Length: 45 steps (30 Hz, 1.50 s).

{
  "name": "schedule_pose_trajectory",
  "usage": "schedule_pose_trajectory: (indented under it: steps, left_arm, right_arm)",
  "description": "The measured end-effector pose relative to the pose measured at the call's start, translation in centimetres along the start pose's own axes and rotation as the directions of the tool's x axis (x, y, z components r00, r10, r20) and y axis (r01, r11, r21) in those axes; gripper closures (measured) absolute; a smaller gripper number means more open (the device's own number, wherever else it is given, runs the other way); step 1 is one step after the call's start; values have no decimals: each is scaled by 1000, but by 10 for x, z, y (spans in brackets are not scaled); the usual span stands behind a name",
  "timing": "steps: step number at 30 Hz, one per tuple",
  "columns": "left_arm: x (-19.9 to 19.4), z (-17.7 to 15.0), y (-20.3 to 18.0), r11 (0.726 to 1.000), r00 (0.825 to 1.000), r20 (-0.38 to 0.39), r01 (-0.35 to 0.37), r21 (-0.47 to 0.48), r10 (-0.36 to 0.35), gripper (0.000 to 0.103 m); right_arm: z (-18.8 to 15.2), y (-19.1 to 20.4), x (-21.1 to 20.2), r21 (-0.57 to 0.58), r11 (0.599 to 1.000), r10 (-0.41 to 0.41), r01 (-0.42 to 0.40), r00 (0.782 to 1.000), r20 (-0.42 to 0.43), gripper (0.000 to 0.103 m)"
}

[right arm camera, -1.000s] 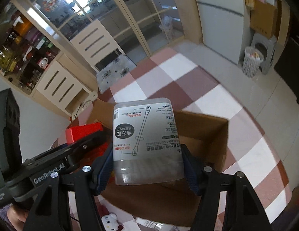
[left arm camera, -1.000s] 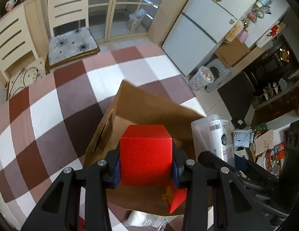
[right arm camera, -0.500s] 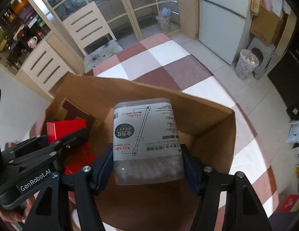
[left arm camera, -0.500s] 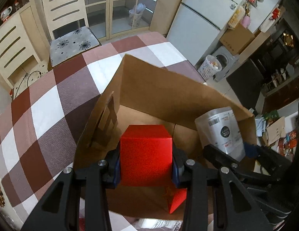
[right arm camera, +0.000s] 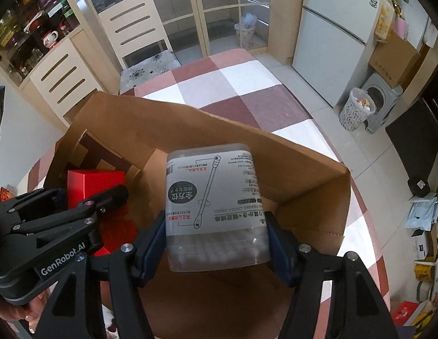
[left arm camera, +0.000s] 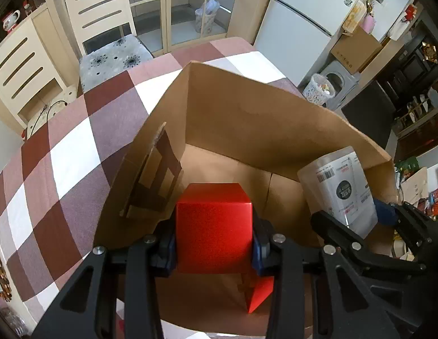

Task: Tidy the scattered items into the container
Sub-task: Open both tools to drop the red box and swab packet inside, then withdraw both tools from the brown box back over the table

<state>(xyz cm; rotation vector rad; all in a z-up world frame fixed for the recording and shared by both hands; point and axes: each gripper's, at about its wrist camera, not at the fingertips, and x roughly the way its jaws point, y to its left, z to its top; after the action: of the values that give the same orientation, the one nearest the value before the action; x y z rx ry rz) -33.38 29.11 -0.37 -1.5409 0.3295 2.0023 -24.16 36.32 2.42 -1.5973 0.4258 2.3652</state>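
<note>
Pinching a red box point(left arm camera: 213, 227), the left hand-held gripper point(left arm camera: 213, 243) crowds the right point(right arm camera: 216, 243), clamping a swab tub point(right arm camera: 214, 209).

The cardboard box point(left arm camera: 247, 118) stands open on the table point(left arm camera: 77, 147). Inside its opening, the cube point(left arm camera: 213, 231) sits between the left gripper's point(left arm camera: 213, 247) pads, left of the swab container point(right arm camera: 216, 212), which the right gripper point(right arm camera: 217, 243) clamps. A chair point(left arm camera: 106, 28) stands behind the table.

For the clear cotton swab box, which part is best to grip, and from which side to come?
Grip the cotton swab box across its two flat side walls near the lower end, coming from above along its length, as the right gripper does now. Those walls are parallel, so the pads sit flat.
</note>
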Motion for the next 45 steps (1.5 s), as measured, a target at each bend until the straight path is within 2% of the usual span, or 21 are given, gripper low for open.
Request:
schedule_pose_trajectory:
  steps: [11,14,23,27,32,35,39,42,45]
  left_arm:
    - [8,-3,-2,1000,1000,-23,-4,7,4,63]
    - [10,-3,0,1000,1000,-26,-1,-1,1,58]
    - [7,-3,-6,1000,1000,-21,9,9,-9,52]
    - [-14,-4,-10,1000,999,16,31,0,-31,44]
    - [-62,-12,-5,995,992,101,84,-55,-78,36]
    - [-96,-25,2,993,986,151,88,-81,-75,30]
    - [-132,-59,20,990,980,196,68,-121,-43,23]
    - [-145,-88,36,985,980,201,32,-170,3,22]
    - [-149,-128,54,974,984,171,-2,-227,41,22]
  right_arm:
    - [0,3,7,-38,999,-28,27,999,-34,36]
    - [0,4,5,-41,999,-26,25,999,-26,36]
    - [2,-6,-6,7,1000,6,-6,1000,-17,36]
    - [4,-14,-29,54,998,30,-31,999,20,36]
    - [0,-21,-75,66,996,49,-56,994,101,36]
    - [-10,-20,-101,65,995,59,-69,988,141,36]
    - [-29,-13,-125,33,994,93,-100,983,156,36]
    - [-47,-3,-132,-2,993,116,-117,983,142,36]
    - [-67,10,-134,-42,990,139,-135,984,114,36]
